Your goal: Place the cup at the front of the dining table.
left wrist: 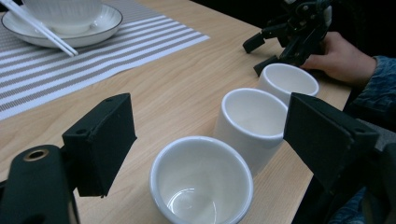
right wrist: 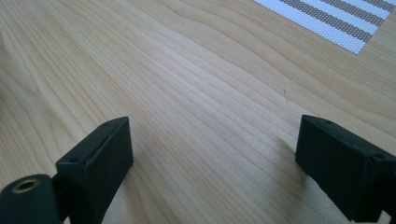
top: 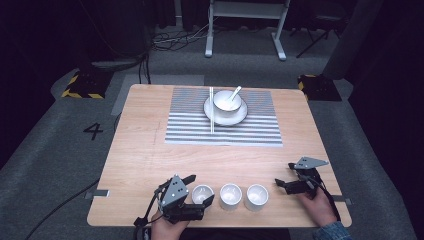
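Along the table's [top: 150, 150] near edge stood three white cups [top: 230, 195] in a row, the left gripper [top: 198, 190] spread wide around the leftmost cup [left wrist: 201, 183]. The right gripper [top: 281, 183] gaped empty near the right edge. Toward the far edge, a striped mat [top: 190, 131] carried a plate [top: 240, 117], bowl [top: 223, 102], spoon [top: 235, 92] and chopsticks [top: 211, 110].

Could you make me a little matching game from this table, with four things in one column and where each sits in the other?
Things:
1. chopsticks
2. spoon
3. left gripper
4. right gripper

Places:
A. inside the bowl, handle leaning on its rim
B. jaws open around the leftmost of three white cups
C. jaws open over bare wood, right of the cups
D. laid across the left edge of the plate on the striped mat

Pairs: 1-D, 2-A, 3-B, 4-C
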